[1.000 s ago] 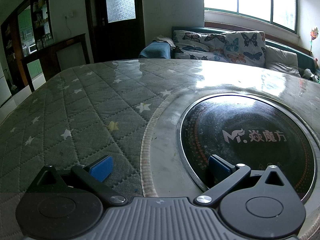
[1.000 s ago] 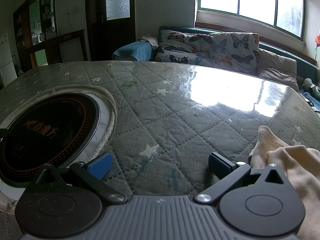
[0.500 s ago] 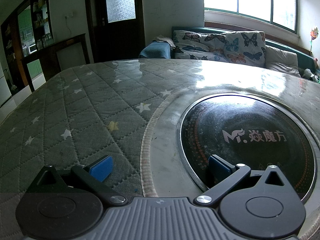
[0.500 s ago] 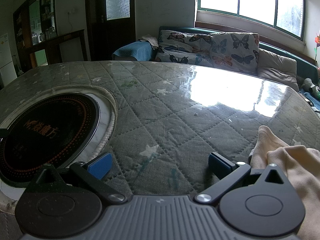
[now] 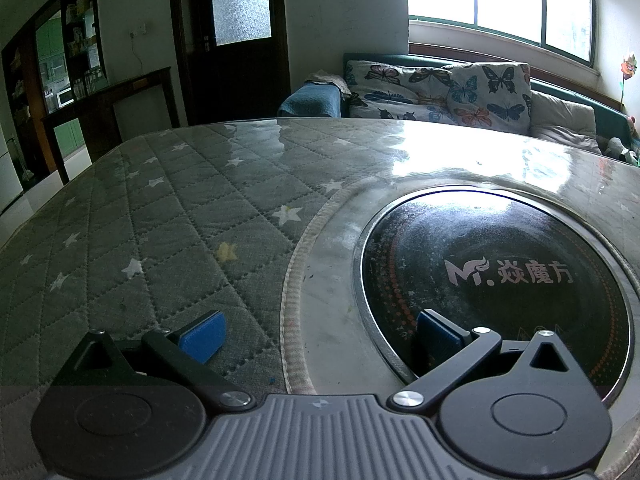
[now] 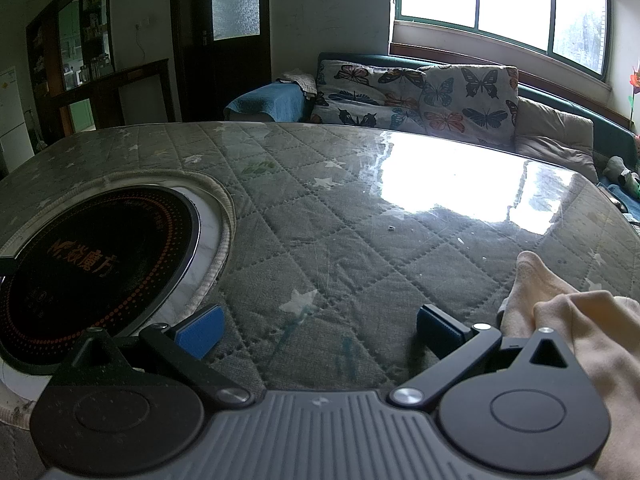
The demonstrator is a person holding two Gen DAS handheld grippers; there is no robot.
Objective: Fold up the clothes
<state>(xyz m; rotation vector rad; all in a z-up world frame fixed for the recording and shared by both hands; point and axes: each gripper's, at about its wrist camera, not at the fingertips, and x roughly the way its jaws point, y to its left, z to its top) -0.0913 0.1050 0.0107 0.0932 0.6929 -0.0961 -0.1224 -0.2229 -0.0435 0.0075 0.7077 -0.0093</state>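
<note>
The table [image 5: 168,216] wears quilted grey-green cloth under a glossy clear sheet that mirrors the window; set into it, the round cooktop [image 5: 500,276] is smooth black glass with a polished metal rim. Right of the cooktop lies a soft, matt cream garment [image 6: 568,320] (fleecy-looking)

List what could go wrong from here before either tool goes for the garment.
1. The cream garment lies bunched at the right tool's outer side, not between its open fingers; a hasty pinch may catch only a wrinkle.
2. The left tool sits over the black cooktop, away from the cloth, which could be dragged onto it.
</note>
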